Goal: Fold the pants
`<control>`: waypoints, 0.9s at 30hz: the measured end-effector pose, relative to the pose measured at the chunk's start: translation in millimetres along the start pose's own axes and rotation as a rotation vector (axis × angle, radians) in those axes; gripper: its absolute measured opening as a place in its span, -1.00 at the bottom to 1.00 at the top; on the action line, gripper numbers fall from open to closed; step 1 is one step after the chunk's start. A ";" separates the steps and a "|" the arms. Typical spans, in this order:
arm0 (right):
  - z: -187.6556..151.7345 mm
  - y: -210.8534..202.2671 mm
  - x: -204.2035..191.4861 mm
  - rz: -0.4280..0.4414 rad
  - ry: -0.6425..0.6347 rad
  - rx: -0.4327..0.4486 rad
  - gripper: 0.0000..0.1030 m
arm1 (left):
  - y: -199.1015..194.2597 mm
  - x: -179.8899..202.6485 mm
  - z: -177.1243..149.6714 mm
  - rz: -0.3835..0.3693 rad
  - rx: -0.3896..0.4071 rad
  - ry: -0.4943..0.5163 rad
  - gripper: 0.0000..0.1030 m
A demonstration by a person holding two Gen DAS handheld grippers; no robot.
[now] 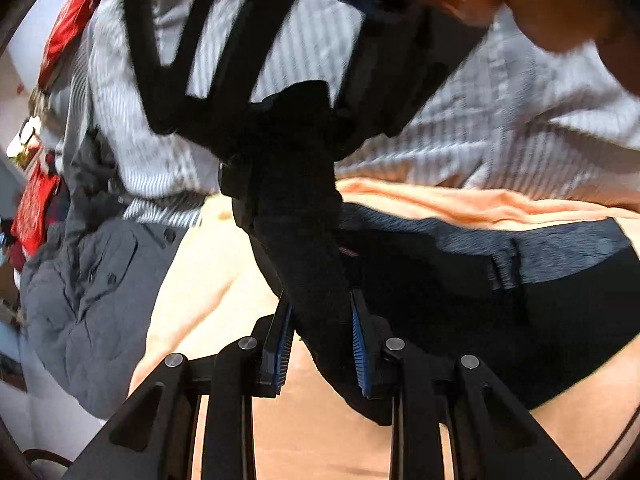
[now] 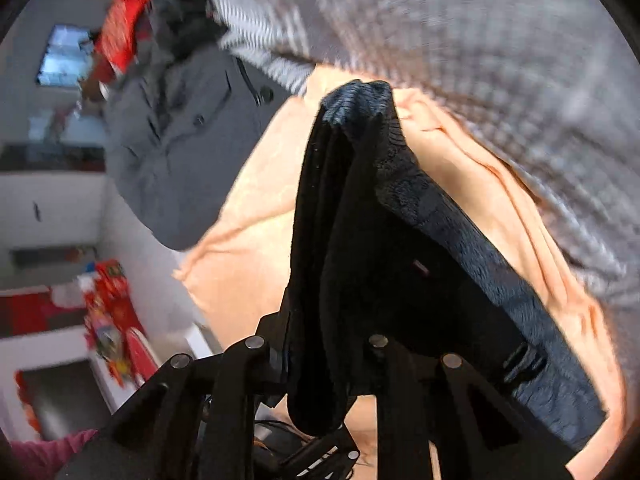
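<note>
The black pants point(image 1: 460, 280) with a blue-grey waistband point(image 1: 560, 248) lie partly on a peach sheet point(image 1: 224, 280). A bunched fold of them rises between the blue pads of my left gripper point(image 1: 320, 312), which is shut on it. Farther up the same fold, my right gripper point(image 1: 288, 120) comes in from above, with a person's hand point(image 1: 560, 8) behind it. In the right wrist view the pants point(image 2: 360, 220) hang in thick folds between the fingers of my right gripper point(image 2: 328, 332), which is shut on the cloth. The cloth hides its pads. The waistband point(image 2: 480, 248) trails down to the right.
A grey buttoned jacket point(image 1: 88, 300) lies crumpled at the left edge of the sheet point(image 2: 248, 200). A grey-and-white striped blanket point(image 1: 480, 120) is heaped behind the pants. Red decorations point(image 2: 112, 320) and white furniture stand beyond the bed's edge.
</note>
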State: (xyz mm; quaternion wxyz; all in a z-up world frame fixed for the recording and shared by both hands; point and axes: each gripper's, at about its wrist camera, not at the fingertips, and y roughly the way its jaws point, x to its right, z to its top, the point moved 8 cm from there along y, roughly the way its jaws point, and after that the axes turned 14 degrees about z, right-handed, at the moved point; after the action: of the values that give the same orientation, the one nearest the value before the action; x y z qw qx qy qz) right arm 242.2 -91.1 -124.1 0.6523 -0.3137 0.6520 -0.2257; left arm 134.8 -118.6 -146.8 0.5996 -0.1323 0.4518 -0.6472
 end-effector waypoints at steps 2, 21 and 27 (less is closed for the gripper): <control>-15.6 -22.9 2.1 0.053 0.004 0.070 -0.62 | -14.2 8.5 6.6 -0.020 0.027 0.022 -0.46; -210.6 -208.7 128.1 0.332 0.231 0.610 -0.61 | -146.3 188.0 25.0 -0.250 0.193 0.414 -0.46; -277.9 -199.5 209.2 0.404 0.405 0.703 -0.62 | -147.2 260.7 -12.8 -0.282 0.148 0.571 -0.46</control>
State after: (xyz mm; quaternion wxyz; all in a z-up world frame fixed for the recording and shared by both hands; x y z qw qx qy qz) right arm -0.7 -410.2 -119.0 0.6095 0.1109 0.6983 -0.3585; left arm -35.1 -365.4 -141.1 0.3612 0.0371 0.5308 -0.7657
